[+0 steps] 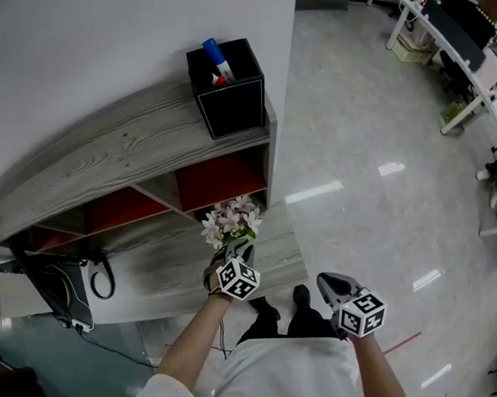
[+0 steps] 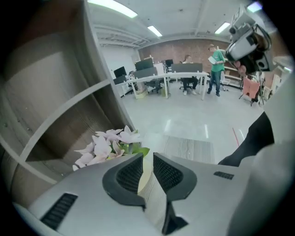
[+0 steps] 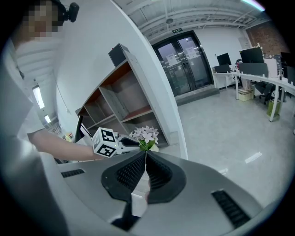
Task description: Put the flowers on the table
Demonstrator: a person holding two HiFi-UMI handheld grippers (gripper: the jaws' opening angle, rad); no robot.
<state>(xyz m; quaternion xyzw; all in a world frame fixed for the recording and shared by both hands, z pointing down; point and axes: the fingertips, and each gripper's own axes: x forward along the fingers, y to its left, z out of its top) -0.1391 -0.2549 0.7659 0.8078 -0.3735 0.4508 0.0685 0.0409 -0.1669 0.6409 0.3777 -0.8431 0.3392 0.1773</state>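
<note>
At the left gripper (image 2: 147, 158), jaws clamped on the pale pot (image 2: 147, 174) of the flowers (image 1: 232, 220), a pad against each side of it. Just past the jaw tips, pink-white blooms and a few green leaves. Holds the bunch low over the grey wood-grain counter (image 1: 161, 259), towards its right end and just in front of the shelf unit (image 1: 104, 168) with red-backed compartments; whether the pot touches the counter, impossible to tell. At the right gripper (image 3: 145, 153), nothing held, jaws closed together tip to tip; hangs well to the right of the flowers and nearer the body, above the pale glossy floor (image 1: 364, 160). On top of the shelf unit, at its right end, a black box (image 1: 229, 96) with a blue-capped marker (image 1: 214, 56) standing inside. Near the counter's left end, a black cable loop (image 1: 101, 277). Behind the shelf unit, a white wall (image 1: 90, 32). Far right across the floor, a row of white desks (image 1: 472, 62) with dark monitors.
</note>
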